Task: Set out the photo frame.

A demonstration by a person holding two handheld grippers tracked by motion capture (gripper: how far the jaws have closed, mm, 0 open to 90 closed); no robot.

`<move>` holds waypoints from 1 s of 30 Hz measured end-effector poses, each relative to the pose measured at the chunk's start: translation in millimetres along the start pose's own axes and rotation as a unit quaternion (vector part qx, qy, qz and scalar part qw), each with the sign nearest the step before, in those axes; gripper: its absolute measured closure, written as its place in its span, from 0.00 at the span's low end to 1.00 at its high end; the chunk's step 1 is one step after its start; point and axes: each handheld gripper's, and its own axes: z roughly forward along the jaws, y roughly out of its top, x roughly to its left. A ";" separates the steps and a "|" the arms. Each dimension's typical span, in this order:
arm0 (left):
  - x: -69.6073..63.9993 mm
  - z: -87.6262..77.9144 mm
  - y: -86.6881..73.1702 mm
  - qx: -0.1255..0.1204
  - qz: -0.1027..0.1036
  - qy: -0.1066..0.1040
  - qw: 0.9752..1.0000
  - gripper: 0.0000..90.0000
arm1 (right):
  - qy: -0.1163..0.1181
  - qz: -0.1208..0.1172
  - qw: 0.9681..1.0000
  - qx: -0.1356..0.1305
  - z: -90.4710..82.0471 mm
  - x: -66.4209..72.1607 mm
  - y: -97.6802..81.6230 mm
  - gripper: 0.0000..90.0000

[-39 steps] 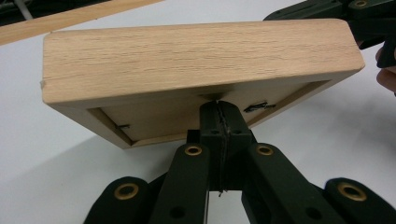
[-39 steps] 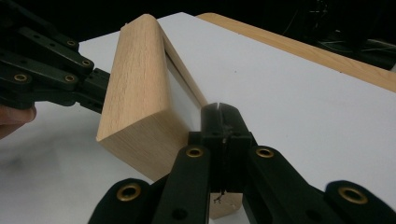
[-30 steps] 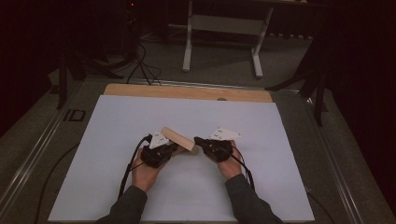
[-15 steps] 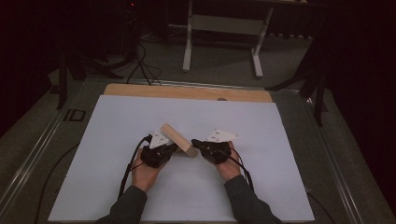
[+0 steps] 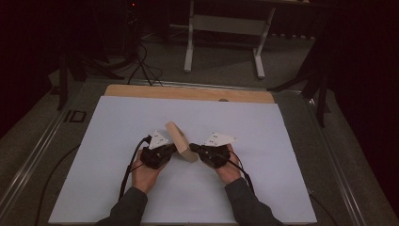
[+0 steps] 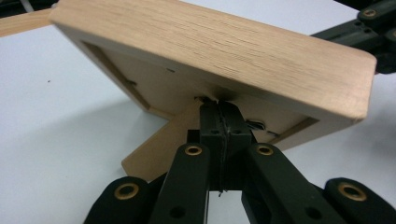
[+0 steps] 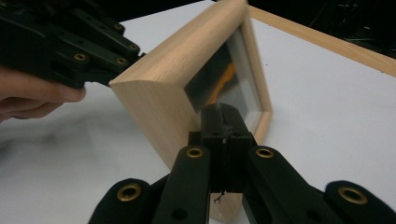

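Both tongs, left (image 5: 173, 149) and right (image 5: 195, 148), closed, tips facing.

Pale matt wooden picture frame (image 5: 180, 141) with glossy glass front; white matt table sheet (image 5: 263, 127).

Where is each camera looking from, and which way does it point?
High view: above the table, looking forward and down; both hands, sleeves, left gripper and right gripper.
Left gripper view: rides the left gripper, facing the wooden picture frame from behind, by its stand.
Right gripper view: rides the right gripper, facing the frame's glass front; fingers at left.
All share the frame.
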 end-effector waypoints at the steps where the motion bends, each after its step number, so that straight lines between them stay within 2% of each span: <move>1: 0.4 0.0 -0.1 -0.001 -0.002 -0.001 1.000 1.00 | 0.002 -0.001 1.000 0.000 0.3 0.8 0.2 1.00; 13: 6.5 -1.0 -1.5 -0.004 -0.018 -0.001 1.000 1.00 | 0.019 -0.015 1.000 0.003 6.0 14.6 3.2 1.00; 24: 11.5 -1.3 -2.1 -0.007 -0.032 -0.008 0.999 1.00 | 0.021 -0.021 1.000 0.002 10.4 21.9 5.1 1.00; 30: 12.2 -1.4 -2.6 -0.009 -0.031 -0.008 0.999 1.00 | 0.021 -0.022 1.000 0.002 10.9 22.2 5.3 1.00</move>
